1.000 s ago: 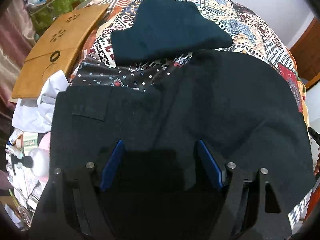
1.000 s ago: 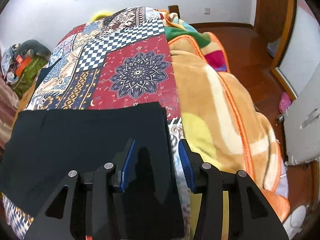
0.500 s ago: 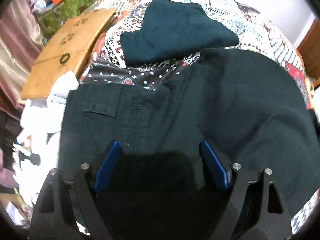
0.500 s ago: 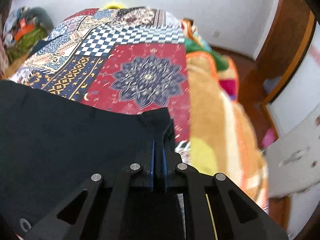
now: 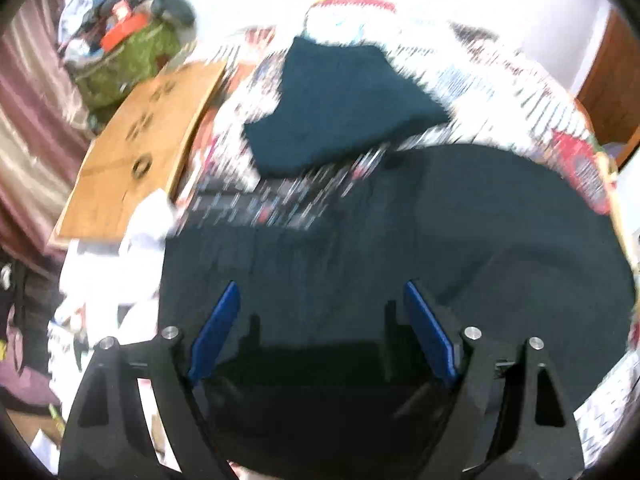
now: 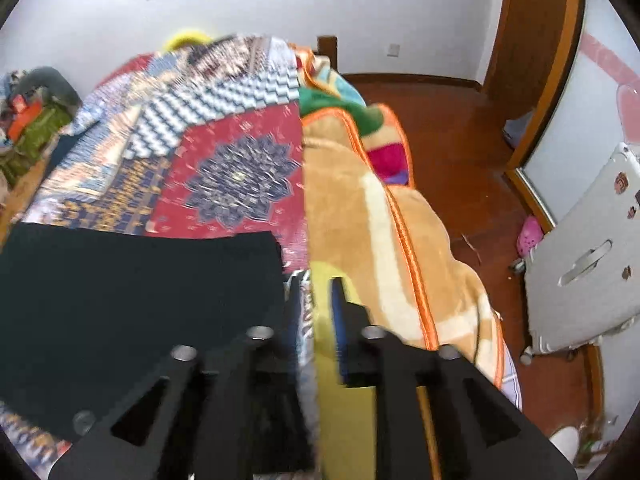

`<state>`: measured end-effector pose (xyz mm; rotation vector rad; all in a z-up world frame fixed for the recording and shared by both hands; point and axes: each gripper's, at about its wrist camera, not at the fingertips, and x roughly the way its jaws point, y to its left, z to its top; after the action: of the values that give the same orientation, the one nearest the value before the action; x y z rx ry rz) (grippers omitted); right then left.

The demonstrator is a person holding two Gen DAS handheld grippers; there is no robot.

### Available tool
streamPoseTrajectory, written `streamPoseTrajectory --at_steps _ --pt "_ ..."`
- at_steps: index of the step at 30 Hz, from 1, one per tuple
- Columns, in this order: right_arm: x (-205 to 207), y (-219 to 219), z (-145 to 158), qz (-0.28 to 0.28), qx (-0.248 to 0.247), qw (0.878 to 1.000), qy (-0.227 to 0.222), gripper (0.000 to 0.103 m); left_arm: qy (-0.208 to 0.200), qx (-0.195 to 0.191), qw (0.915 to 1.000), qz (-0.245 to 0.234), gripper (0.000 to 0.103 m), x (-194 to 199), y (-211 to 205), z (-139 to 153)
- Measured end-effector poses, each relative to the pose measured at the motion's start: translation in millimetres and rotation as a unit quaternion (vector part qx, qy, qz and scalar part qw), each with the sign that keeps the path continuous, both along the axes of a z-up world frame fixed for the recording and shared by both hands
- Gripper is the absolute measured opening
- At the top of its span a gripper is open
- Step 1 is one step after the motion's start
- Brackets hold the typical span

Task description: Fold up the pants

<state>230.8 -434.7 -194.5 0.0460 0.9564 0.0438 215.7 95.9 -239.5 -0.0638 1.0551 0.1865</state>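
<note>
Black pants (image 5: 400,240) lie spread flat on a patterned bedspread (image 6: 240,160); their leg end shows in the right wrist view (image 6: 140,300). My left gripper (image 5: 320,312) is open and empty, with blue pads either side of the waist area, just above the cloth. My right gripper (image 6: 314,300) is open a little and empty, just past the right edge of the pants' leg hem. The view is blurred.
A folded dark teal garment (image 5: 340,108) lies on the bed beyond the pants. A wooden board (image 5: 140,148) and a cluttered pile (image 5: 120,52) are at the left. An orange blanket (image 6: 380,240) hangs off the bed's right side above a wooden floor (image 6: 460,140).
My right gripper shut on the pants' hem corner half a second ago, then opened and moved right off the cloth. My left gripper stayed open and lifted slightly.
</note>
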Motion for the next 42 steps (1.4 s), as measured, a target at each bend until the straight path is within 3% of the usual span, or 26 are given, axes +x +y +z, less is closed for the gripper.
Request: streamPoseTrajectory --at_steps 3,6,9,12,17,20,27,32,35,42 --pt "-19 4 14 0.008 0.033 0.999 -0.007 0.051 -0.017 -0.023 0.9992 -0.028 0.084 24 -23 13" --pt "-39 19 17 0.013 0.053 0.998 -0.009 0.06 -0.006 -0.025 0.9979 -0.06 0.084 45 -53 7" --pt "-60 32 14 0.029 0.07 0.997 -0.002 0.063 0.034 -0.012 0.9949 -0.094 0.084 56 -81 -16" --pt "-73 41 7 0.033 0.091 0.995 0.009 0.064 0.024 -0.011 0.9966 -0.078 0.085 49 -89 -21" --pt "-91 44 -4 0.025 0.14 0.99 0.024 0.064 0.025 -0.053 0.9958 -0.07 0.086 23 -90 -21" --pt "-96 42 -13 0.016 0.167 0.985 0.031 0.064 0.027 -0.061 0.994 -0.087 0.09 4 -97 -23" --pt "-95 26 -43 -0.021 0.205 0.977 0.047 0.064 0.007 0.008 0.9938 -0.111 0.091 -29 -133 -15" --pt "-88 19 -58 -0.039 0.236 0.97 0.045 0.064 0.01 0.032 0.9903 -0.135 0.091 -21 -156 -12" --pt "-84 19 -60 -0.046 0.241 0.969 0.032 0.06 0.014 0.033 0.9882 -0.149 0.091 -10 -170 -14" --pt "-74 8 -62 -0.073 0.247 0.966 0.019 0.022 0.027 0.024 0.9837 -0.176 0.091 22 -202 -20"
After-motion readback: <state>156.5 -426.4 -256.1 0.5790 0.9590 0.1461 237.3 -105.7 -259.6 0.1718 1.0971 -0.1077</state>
